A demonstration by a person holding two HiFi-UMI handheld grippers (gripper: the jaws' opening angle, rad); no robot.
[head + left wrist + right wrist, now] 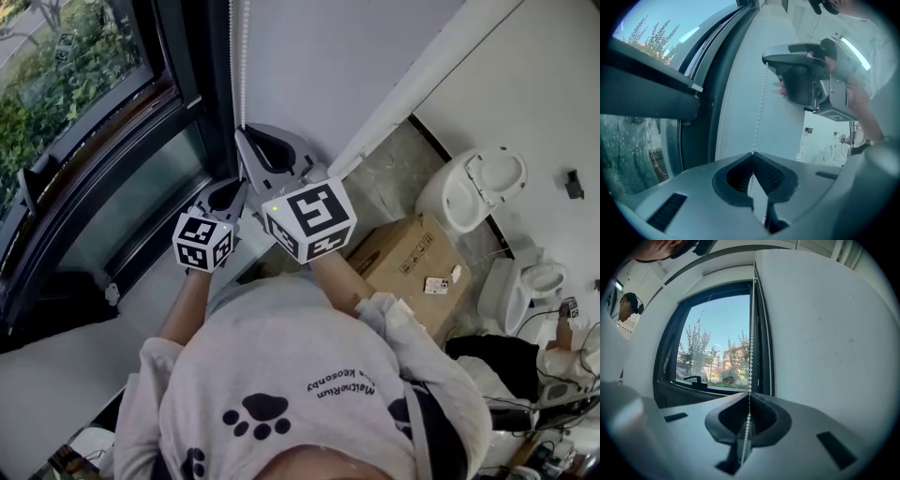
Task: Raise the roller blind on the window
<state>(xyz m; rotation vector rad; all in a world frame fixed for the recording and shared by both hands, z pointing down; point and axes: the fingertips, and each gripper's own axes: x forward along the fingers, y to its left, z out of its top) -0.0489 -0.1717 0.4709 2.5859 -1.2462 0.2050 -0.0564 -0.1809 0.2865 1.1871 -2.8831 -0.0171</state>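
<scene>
- Up top centre of the head view, a white beaded blind chain (242, 56) hangs beside the dark-framed window (94, 141).
- Right gripper (750, 394) is clamped tight on that chain.
- Left gripper (752, 154) is pinching it too, just below the right one.

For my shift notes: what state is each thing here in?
Bead chain, hanging straight, gripped at two places.
Left gripper, shut on the bead chain.
Right gripper, shut on the bead chain, higher up.
Cardboard box, closed.
Window glass, uncovered in the right gripper view.
</scene>
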